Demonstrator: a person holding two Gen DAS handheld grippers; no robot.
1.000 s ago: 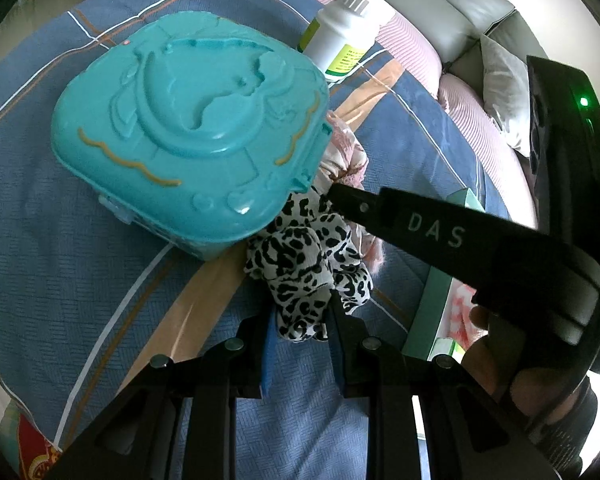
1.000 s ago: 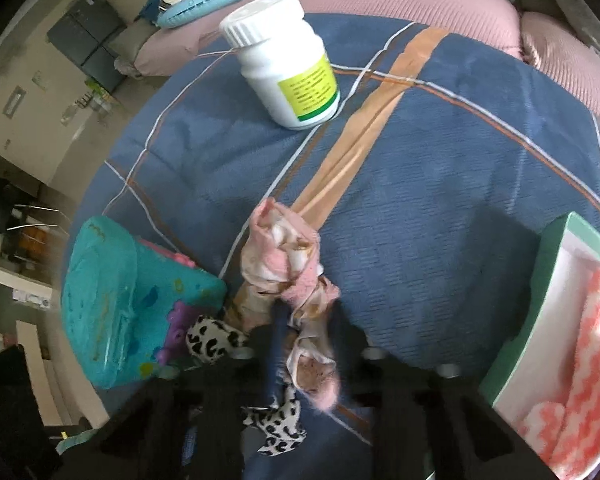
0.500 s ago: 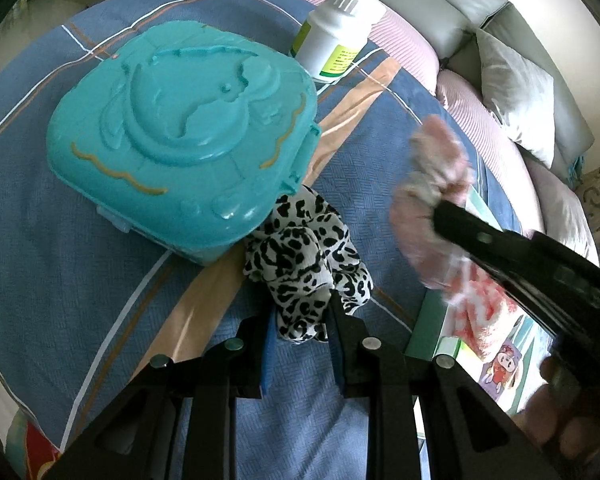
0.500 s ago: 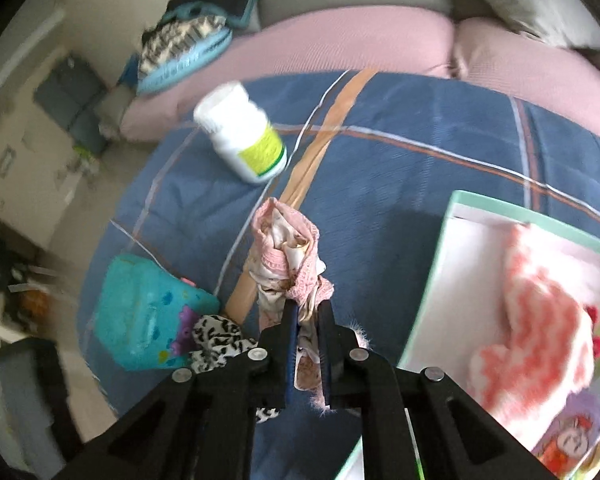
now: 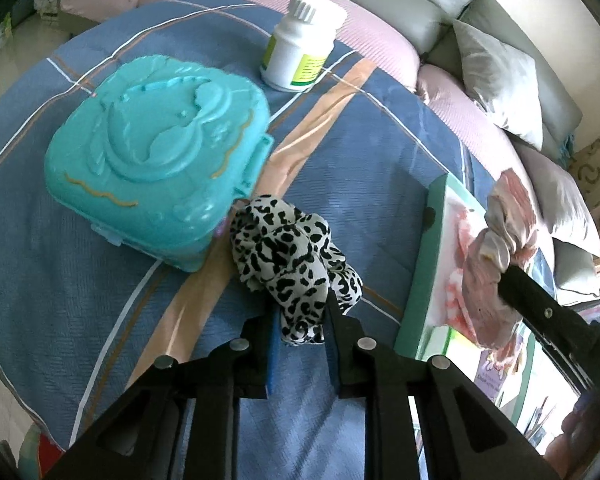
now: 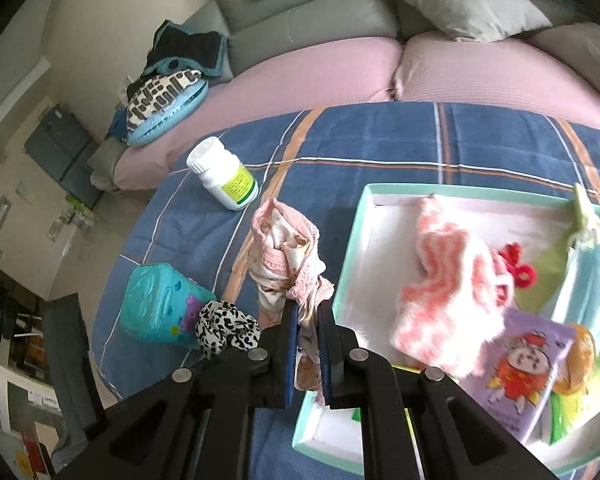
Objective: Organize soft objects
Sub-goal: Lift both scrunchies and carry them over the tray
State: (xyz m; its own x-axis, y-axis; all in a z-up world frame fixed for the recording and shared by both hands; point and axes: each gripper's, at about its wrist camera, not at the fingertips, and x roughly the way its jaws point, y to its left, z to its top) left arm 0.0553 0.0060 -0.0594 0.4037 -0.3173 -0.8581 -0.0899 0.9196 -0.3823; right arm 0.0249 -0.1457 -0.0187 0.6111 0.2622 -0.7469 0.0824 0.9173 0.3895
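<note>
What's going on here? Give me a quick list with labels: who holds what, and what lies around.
left gripper: closing on the spotted scrunchie, which lies on the blue blanket
right gripper: shut on the pink cloth, held beside the box
box: open, holds a fluffy pink sock
nearby: teal case, white bottle

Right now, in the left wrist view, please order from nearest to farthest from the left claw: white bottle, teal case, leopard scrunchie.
1. leopard scrunchie, between the left claw's closing jaws.
2. teal case, beyond it, to the left.
3. white bottle, farthest, at the blanket's far edge.
</note>
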